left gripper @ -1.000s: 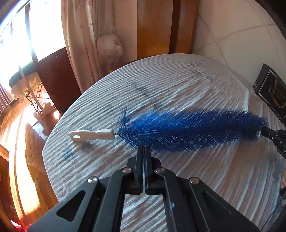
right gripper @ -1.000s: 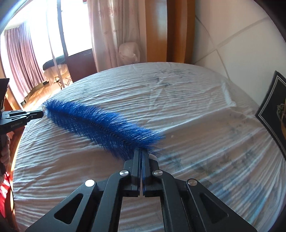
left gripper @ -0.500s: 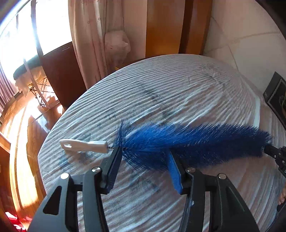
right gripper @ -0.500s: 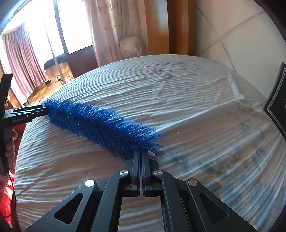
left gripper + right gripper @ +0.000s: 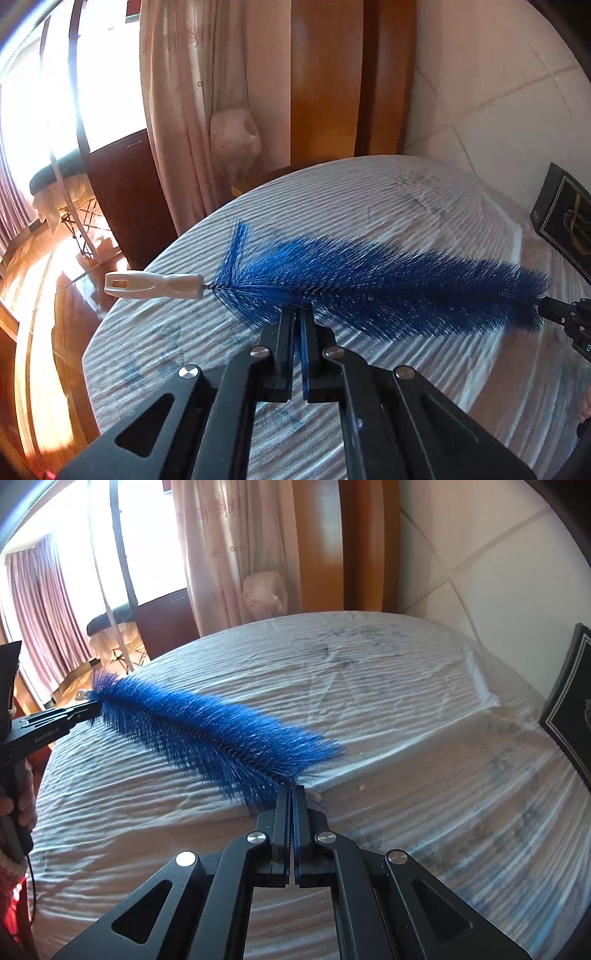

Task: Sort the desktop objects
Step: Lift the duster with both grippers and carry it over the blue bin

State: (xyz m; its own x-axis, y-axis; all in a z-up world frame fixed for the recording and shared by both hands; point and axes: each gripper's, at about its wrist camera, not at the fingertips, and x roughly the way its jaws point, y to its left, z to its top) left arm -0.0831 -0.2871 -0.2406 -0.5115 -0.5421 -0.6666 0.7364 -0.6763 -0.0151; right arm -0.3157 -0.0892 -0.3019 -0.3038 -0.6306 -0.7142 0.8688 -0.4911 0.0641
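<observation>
A long blue bottle brush (image 5: 373, 291) with a white handle (image 5: 155, 286) stretches across the cloth-covered table (image 5: 388, 206). My left gripper (image 5: 295, 317) is shut on its bristles near the handle end. The handle sticks out to the left, past the table edge. My right gripper (image 5: 294, 792) is shut on the other end of the brush (image 5: 221, 734), with bristles pinched between its jaws. Each gripper shows in the other's view: the right gripper (image 5: 554, 312) at the brush tip, the left gripper (image 5: 79, 714) at the far end. The brush appears held just above the cloth.
A black box with a gold print (image 5: 565, 221) leans at the table's right side by the tiled wall. Curtains (image 5: 192, 110) and wooden panels stand behind the table. The floor drops away on the left. A hand (image 5: 22, 805) holds the left gripper's grip.
My left gripper opened around the bristles, then shut on them. The brush's handle end has risen and the view tilted upward. The right gripper stayed shut on the tip.
</observation>
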